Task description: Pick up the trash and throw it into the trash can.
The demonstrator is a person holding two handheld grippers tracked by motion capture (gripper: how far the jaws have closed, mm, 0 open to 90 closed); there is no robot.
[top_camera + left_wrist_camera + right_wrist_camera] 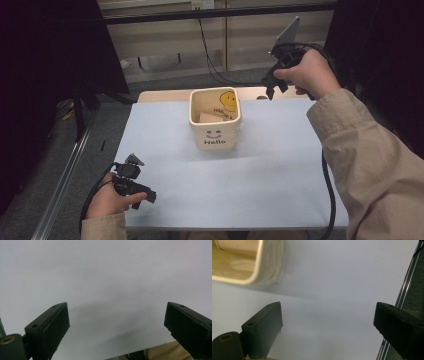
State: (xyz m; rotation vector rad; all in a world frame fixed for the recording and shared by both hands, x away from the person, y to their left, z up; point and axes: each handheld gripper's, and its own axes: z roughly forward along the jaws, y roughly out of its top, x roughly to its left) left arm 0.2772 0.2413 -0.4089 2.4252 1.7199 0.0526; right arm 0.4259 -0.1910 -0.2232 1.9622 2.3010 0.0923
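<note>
While I look from high view, left gripper sits low at near left corner of pale blue-grey table sheet, held by left hand. Its jaws stand wide apart, nothing between them. Farther, near middle of sheet, I see cream square ceramic pot with "Hello" and smiley face, upright. Beyond, right gripper hangs raised over far edge, right of pot, jaws spread wide, empty.
</note>
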